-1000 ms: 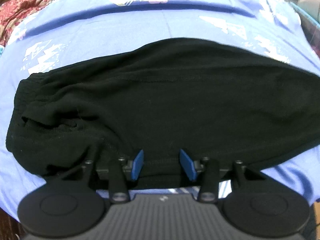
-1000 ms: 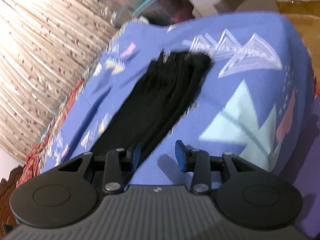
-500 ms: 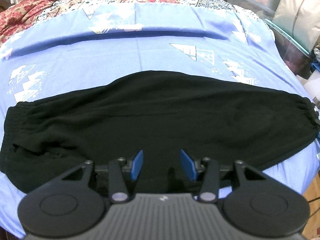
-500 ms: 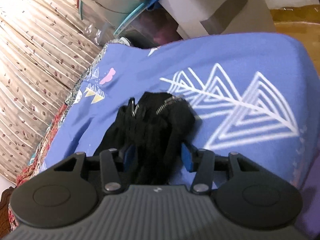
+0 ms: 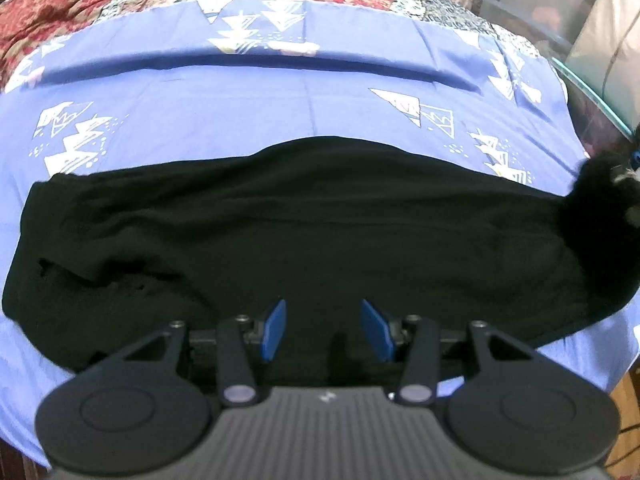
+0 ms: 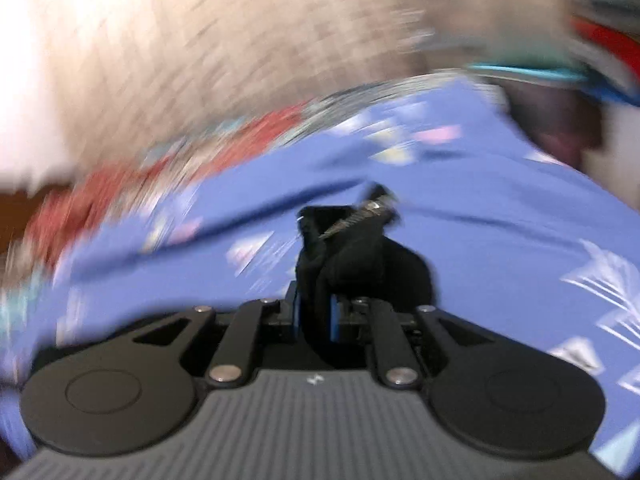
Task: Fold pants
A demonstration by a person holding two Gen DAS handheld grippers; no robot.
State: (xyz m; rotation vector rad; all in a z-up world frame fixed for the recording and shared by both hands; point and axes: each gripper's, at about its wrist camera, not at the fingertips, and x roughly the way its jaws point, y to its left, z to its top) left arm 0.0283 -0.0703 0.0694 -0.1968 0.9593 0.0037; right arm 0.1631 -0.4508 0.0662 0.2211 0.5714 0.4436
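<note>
Right now your black pants (image 5: 304,216) lie long and flat across the blue bed sheet (image 5: 240,104). Your left gripper (image 5: 324,328) hangs over their near edge with its blue fingers (image 5: 274,330) part way apart, and you are not pinching anything with it. Your right gripper (image 6: 314,316) is closing, and its fingers squeeze the bunched cuff end of the pants (image 6: 344,248), lifted off the sheet. That view is very blurry. A red patterned blanket (image 5: 80,8) sits behind the sheet.
</note>
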